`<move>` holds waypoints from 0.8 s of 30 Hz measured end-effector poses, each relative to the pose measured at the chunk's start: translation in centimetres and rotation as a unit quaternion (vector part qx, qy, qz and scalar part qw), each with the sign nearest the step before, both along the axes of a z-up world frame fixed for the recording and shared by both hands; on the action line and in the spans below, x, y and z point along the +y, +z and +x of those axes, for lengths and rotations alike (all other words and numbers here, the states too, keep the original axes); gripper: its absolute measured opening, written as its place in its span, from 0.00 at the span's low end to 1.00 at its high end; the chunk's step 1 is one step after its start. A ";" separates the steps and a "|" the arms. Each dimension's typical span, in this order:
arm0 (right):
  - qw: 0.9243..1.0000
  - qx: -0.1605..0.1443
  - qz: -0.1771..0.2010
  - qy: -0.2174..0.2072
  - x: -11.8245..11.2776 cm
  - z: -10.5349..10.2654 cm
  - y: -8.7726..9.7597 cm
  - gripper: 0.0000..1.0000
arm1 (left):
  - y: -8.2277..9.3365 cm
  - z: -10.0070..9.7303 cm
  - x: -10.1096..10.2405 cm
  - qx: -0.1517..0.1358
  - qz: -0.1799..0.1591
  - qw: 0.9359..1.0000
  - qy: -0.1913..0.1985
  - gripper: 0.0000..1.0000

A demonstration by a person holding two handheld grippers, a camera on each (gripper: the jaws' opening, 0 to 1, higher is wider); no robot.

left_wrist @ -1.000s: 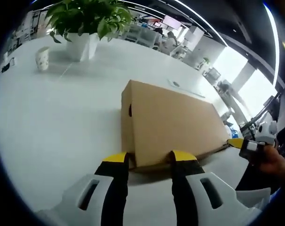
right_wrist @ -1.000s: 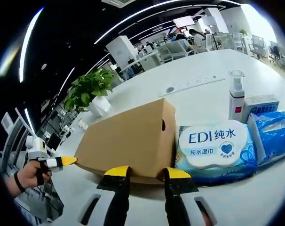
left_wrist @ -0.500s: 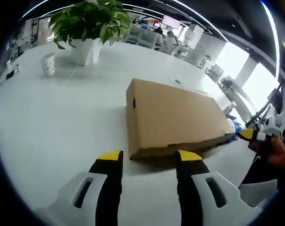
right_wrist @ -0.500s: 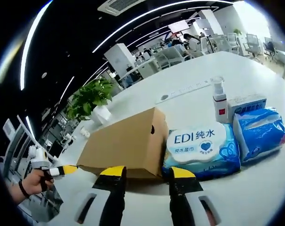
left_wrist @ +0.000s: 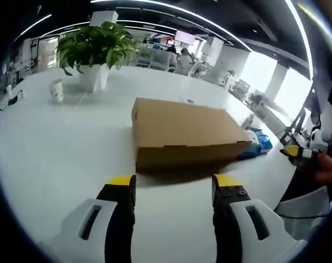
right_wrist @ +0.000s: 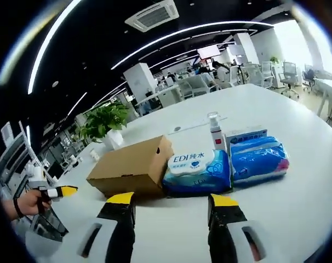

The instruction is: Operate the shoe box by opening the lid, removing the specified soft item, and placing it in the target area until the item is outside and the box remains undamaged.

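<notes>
A closed brown cardboard shoe box (left_wrist: 182,137) lies on the white table, lid down. My left gripper (left_wrist: 174,183) is open, its yellow-tipped jaws a short way back from the box's near edge, nothing between them. In the right gripper view the same shoe box (right_wrist: 130,170) sits left of centre. My right gripper (right_wrist: 170,201) is open and empty in front of the box and a pack of EDI wet wipes (right_wrist: 196,171). The right gripper (left_wrist: 297,152), held by a hand, enters the left gripper view from the right; the left gripper (right_wrist: 59,192) shows at the left of the right gripper view.
A blue soft pack (right_wrist: 259,161), a small carton (right_wrist: 245,133) and a pump bottle (right_wrist: 214,131) stand right of the wipes. A potted plant (left_wrist: 92,52) and a paper cup (left_wrist: 56,90) are at the table's far side. Office desks and chairs lie beyond.
Both grippers have drawn back from the shoe box, which now looks smaller and farther away. The jaws of both have spread wider. The box has stayed shut and in place.
</notes>
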State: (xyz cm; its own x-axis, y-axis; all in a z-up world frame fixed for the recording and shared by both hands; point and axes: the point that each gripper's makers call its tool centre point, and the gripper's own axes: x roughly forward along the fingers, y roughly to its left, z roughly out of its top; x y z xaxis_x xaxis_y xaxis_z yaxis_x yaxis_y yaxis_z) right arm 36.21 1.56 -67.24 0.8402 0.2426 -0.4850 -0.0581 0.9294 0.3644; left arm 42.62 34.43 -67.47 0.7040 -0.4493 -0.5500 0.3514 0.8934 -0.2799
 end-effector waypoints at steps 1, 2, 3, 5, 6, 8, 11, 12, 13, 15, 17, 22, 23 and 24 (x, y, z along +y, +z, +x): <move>1.000 -0.004 -0.005 0.001 0.1 -0.4 0.0 0.55 | 0.0 -0.1 -0.2 -0.001 -0.004 1.000 0.001 0.56; 1.000 -0.006 -0.009 0.003 0.2 -0.7 0.1 0.56 | 0.3 -0.4 -0.6 -0.012 -0.007 1.000 0.009 0.57; 1.000 -0.009 -0.012 0.003 0.2 -0.9 0.1 0.57 | 0.4 -0.5 -0.7 -0.019 -0.005 1.000 0.012 0.57; 1.000 -0.017 -0.017 0.001 0.1 -1.4 0.2 0.58 | 0.1 -0.6 -0.9 -0.025 -0.001 1.000 0.012 0.59; 1.000 -0.017 -0.018 0.000 0.0 -1.7 0.0 0.58 | -0.3 -0.6 -1.2 -0.025 -0.003 1.000 0.011 0.58; 1.000 -0.015 -0.019 -0.002 -0.2 -2.1 -0.1 0.60 | -0.5 -1.1 -1.8 -0.022 -0.008 1.000 0.006 0.59; 0.999 -0.024 -0.025 -0.006 -0.5 -2.4 0.3 0.61 | -0.5 -1.4 -2.2 -0.021 -0.009 1.000 0.003 0.59; 0.999 -0.026 -0.025 -0.007 -0.5 -2.5 0.4 0.62 | -0.5 -1.5 -2.3 -0.023 -0.009 1.000 0.002 0.59; 0.999 -0.028 -0.026 -0.006 -0.7 -2.5 0.4 0.63 | -0.4 -1.5 -2.4 -0.024 -0.010 1.000 0.002 0.59; 0.999 -0.029 -0.024 -0.009 -0.8 -2.7 0.6 0.63 | -0.3 -1.6 -2.5 -0.026 -0.014 1.000 0.003 0.59; 0.999 -0.031 -0.015 -0.014 -0.7 -2.8 0.7 0.63 | -0.4 -1.9 -2.6 -0.026 -0.016 1.000 0.005 0.60; 1.000 -0.026 -0.014 -0.007 -0.3 -3.1 0.4 0.63 | -0.8 -2.5 -2.7 -0.020 -0.024 0.999 0.020 0.60; 1.000 -0.026 -0.014 -0.005 -0.1 -3.1 0.5 0.63 | -0.7 -2.6 -2.7 -0.021 -0.027 0.999 0.022 0.60; 1.000 -0.026 -0.015 -0.002 0.0 -3.1 0.5 0.63 | -0.6 -2.8 -2.8 -0.023 -0.028 0.999 0.023 0.60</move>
